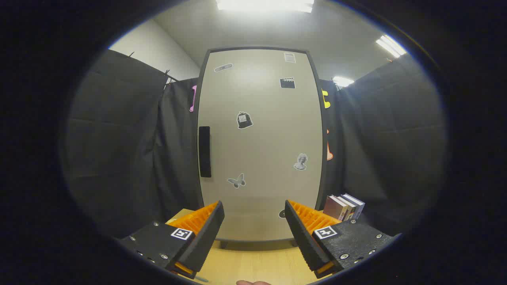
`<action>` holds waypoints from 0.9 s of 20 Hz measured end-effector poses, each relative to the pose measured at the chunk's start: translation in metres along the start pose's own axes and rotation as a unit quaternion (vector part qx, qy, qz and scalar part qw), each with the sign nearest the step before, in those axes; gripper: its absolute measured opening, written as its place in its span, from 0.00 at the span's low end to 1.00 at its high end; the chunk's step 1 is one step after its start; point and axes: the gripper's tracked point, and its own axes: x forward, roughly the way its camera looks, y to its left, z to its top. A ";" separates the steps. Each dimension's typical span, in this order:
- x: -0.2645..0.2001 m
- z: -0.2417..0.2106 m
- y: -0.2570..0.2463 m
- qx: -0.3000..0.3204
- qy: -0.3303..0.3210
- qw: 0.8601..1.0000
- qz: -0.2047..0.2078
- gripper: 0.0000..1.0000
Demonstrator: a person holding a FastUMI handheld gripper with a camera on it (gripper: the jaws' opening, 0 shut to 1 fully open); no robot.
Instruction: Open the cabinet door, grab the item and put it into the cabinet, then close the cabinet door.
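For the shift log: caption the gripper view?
Open gripper faces the closed cabinet door, handle on its left; books stand beside it.

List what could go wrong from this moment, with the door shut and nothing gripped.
1. The open gripper faces the middle of the cabinet door, while the handle sits off by the door's edge; a straight approach would probably miss it.
2. The boxes stand close beside the cabinet; they might be knocked during a reach.
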 end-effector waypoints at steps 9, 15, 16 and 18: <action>-0.010 0.004 0.003 0.010 -0.004 1.000 0.008 0.95; -0.012 0.003 0.006 0.005 -0.005 1.000 0.013 0.95; -0.014 0.004 0.005 0.004 -0.005 1.000 0.013 0.95; -0.015 0.004 0.005 0.006 -0.007 1.000 0.012 0.95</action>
